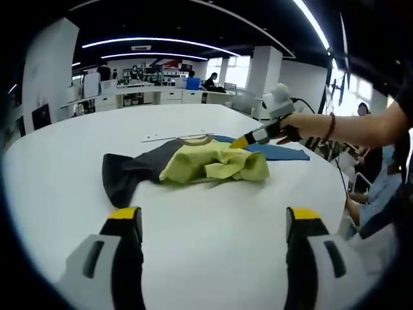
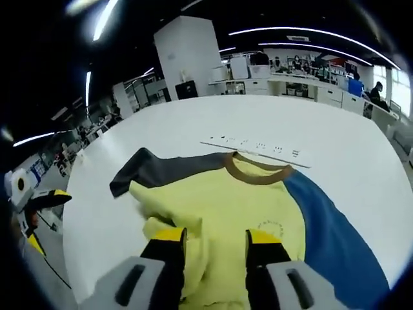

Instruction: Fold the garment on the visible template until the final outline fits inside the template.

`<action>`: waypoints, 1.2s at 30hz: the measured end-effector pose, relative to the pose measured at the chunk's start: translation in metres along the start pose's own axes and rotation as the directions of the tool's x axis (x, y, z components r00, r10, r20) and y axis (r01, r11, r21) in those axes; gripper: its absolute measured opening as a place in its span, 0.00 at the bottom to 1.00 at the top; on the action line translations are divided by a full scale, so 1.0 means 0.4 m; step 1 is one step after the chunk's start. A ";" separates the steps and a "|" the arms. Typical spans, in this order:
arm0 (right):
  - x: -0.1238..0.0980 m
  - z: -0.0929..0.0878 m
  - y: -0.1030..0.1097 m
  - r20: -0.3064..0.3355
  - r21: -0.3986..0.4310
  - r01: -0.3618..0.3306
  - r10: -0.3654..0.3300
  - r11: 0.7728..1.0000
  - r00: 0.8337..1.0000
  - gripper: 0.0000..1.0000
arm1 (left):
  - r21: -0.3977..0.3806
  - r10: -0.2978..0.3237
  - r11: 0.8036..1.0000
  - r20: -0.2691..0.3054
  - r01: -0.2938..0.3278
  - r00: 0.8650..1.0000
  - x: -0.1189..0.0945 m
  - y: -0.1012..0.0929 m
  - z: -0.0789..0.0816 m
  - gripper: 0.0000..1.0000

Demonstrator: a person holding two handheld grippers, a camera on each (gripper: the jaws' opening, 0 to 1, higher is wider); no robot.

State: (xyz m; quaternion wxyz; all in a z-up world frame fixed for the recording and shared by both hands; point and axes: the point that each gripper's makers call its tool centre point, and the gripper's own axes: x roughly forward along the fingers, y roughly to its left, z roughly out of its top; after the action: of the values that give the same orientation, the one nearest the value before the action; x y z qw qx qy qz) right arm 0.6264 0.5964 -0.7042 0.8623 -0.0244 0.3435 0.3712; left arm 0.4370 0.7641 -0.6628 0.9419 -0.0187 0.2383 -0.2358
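Note:
A yellow-green garment (image 1: 206, 165) with a dark grey sleeve (image 1: 126, 171) lies crumpled on the white table (image 1: 58, 174), partly over a blue template (image 1: 281, 152). My left gripper (image 1: 214, 218) hovers near the table's front, open and holding nothing, well short of the cloth. My right gripper (image 1: 245, 139), held by a hand, touches the garment's far edge. In the right gripper view my right gripper (image 2: 216, 237) is open, its jaws set down over the yellow garment (image 2: 245, 206) near a raised fold. The brown collar (image 2: 258, 174), grey sleeve (image 2: 155, 171) and blue template (image 2: 335, 232) show beyond.
A thin white strip with markings (image 2: 258, 145) lies just past the collar, also seen as the strip (image 1: 174, 136). The left gripper (image 2: 32, 206) shows off the table's edge. A person's arm (image 1: 361, 129) reaches in from the right; desks and seated people stand behind.

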 end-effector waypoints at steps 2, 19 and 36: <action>-0.024 -0.003 -0.008 0.011 -0.005 0.006 -0.006 1.000 1.000 0.36 | -0.003 -0.001 1.000 0.012 0.001 1.000 0.005 -0.004 0.012 0.88; -0.138 -0.129 -0.063 -0.021 0.003 0.034 -0.033 0.999 0.999 0.30 | -0.027 -0.042 0.999 0.044 0.044 0.998 0.119 -0.030 0.071 0.73; -0.109 -0.193 -0.063 -0.070 -0.046 -0.037 0.034 0.998 0.997 0.20 | -0.081 -0.044 0.996 0.028 0.046 0.999 0.267 -0.009 0.066 0.48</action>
State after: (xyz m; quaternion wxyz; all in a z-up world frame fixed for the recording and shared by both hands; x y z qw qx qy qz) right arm 0.5771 0.5281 -0.7417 0.8424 -0.0517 0.3645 0.3936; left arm 0.5304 0.7106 -0.6858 0.9378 -0.0657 0.2348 -0.2470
